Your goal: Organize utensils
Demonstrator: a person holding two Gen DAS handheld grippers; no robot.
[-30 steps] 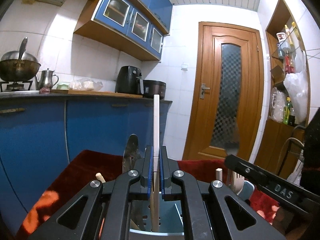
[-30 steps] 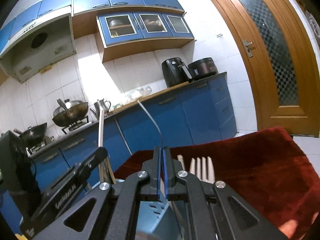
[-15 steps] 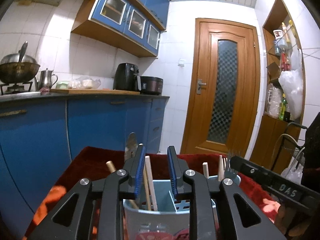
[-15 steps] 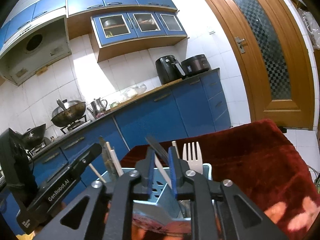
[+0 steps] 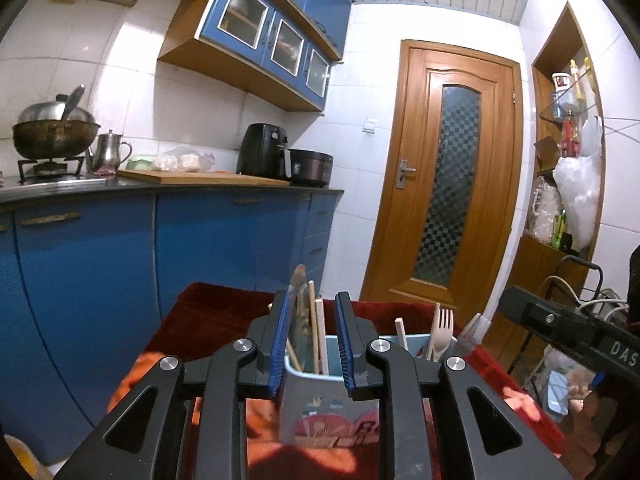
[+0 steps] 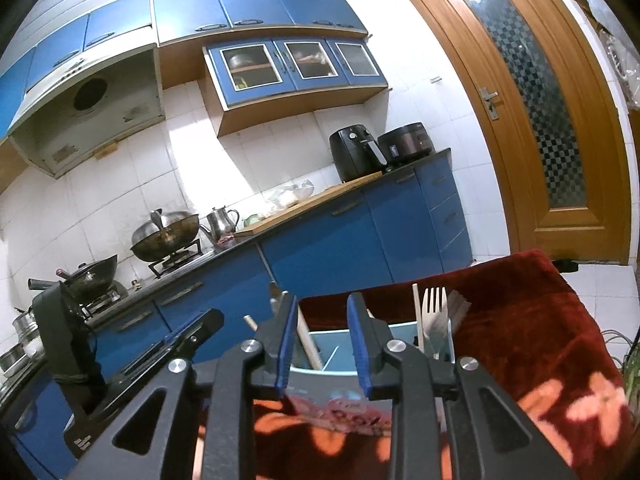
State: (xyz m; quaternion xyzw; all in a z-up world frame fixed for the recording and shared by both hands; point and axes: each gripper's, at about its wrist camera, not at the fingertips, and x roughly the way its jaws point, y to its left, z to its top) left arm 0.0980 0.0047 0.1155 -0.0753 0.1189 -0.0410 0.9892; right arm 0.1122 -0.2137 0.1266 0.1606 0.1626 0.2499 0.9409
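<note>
A pale blue utensil holder stands on a red flowered cloth. It holds wooden chopsticks, a metal spoon, and a pale fork. My left gripper is open and empty, just in front of the holder's left compartment. In the right wrist view the holder shows the fork and a chopstick. My right gripper is open and empty in front of the holder. The left gripper's body shows at the left there.
Blue kitchen cabinets and a counter with wok, kettle and air fryer stand behind the cloth. A wooden door is at the back right. The right gripper's body reaches in at the right.
Both grippers opened and let go of a utensil each, the left a chopstick, the right a thin metal one, which now stand in the holder. Both grippers pulled back and up.
</note>
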